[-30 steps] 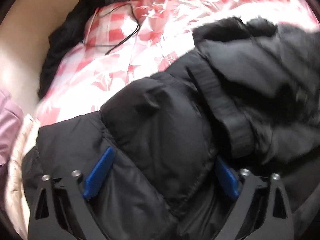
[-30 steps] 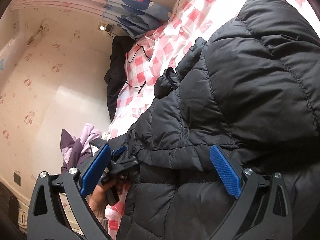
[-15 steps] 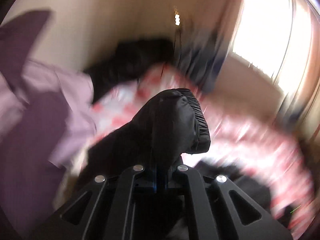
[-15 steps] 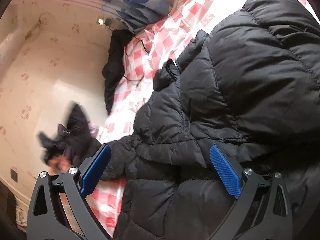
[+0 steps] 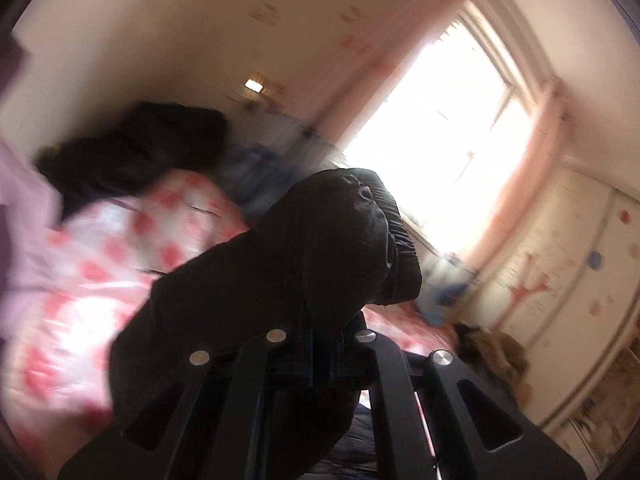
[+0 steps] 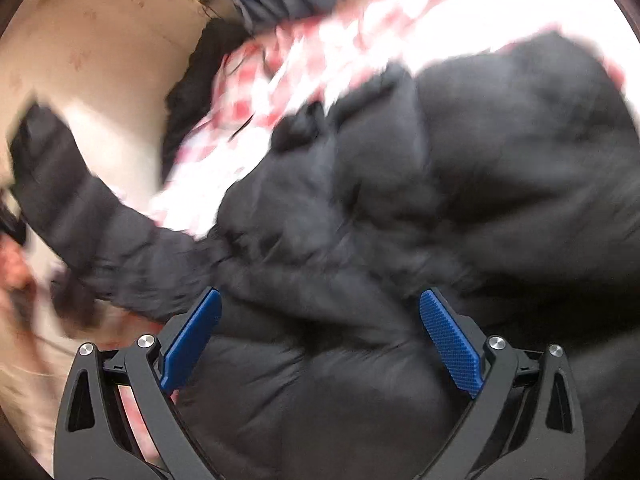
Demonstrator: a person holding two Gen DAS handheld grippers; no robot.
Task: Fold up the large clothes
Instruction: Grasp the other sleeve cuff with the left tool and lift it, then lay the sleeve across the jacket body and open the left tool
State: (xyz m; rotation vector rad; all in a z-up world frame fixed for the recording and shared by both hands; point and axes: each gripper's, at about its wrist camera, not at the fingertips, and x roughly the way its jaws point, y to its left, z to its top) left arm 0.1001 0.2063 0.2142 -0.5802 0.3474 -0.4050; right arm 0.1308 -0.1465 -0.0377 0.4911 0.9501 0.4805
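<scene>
A black puffer jacket (image 6: 420,208) lies spread on a bed with a red-and-white checked cover (image 6: 304,60). My left gripper (image 5: 320,354) is shut on the jacket's sleeve (image 5: 320,248), near its ribbed cuff, and holds it raised above the bed. In the right wrist view that sleeve (image 6: 76,208) stretches up and to the left, away from the jacket's body. My right gripper (image 6: 320,332) hovers open just over the jacket's quilted body, its blue pads apart and pressing on nothing. Both views are blurred.
A second dark garment (image 5: 132,152) lies at the head of the bed by the wall. A bright window (image 5: 448,148) with pink curtains is beyond the bed. A pale lilac cloth (image 5: 20,216) is at the left edge, a wardrobe (image 5: 580,280) at the right.
My left gripper shut on the jacket sleeve and lifted it high off the bed, tilting up toward the window. The right gripper shifted slightly over the jacket and stayed open.
</scene>
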